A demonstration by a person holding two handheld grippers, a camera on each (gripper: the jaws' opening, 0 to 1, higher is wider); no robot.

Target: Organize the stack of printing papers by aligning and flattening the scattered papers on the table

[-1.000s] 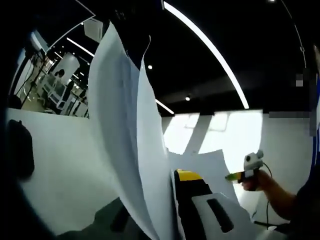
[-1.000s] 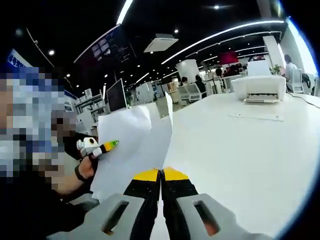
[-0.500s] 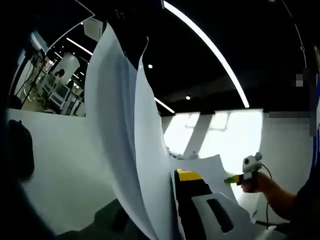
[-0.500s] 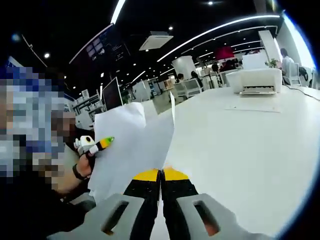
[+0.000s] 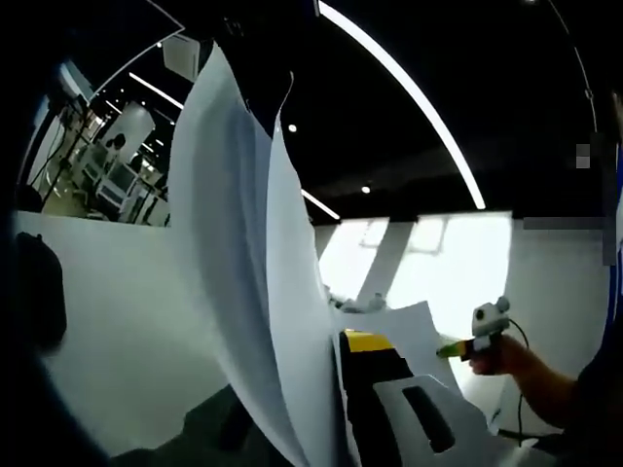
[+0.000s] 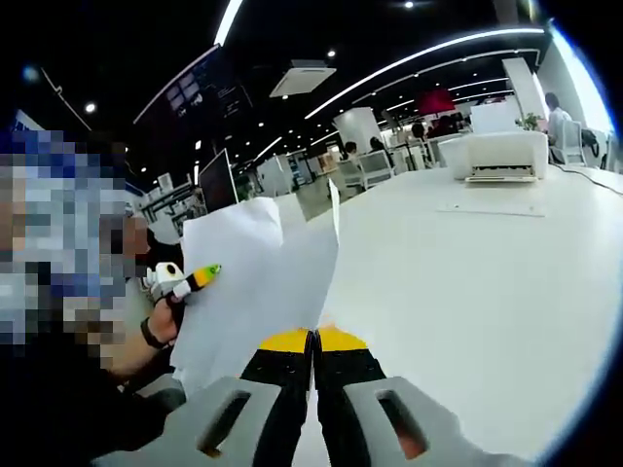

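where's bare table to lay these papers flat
Bare white table lies between the right claw and the printer; one loose sheet sits before the printer. Crowded at the papers, by the left claw.

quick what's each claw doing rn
Left claw: shut on the papers, held upright.
Right claw: shut on the papers' edge.

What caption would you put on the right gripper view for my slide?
Shut right gripper holds white papers upright over a white table, printer behind.
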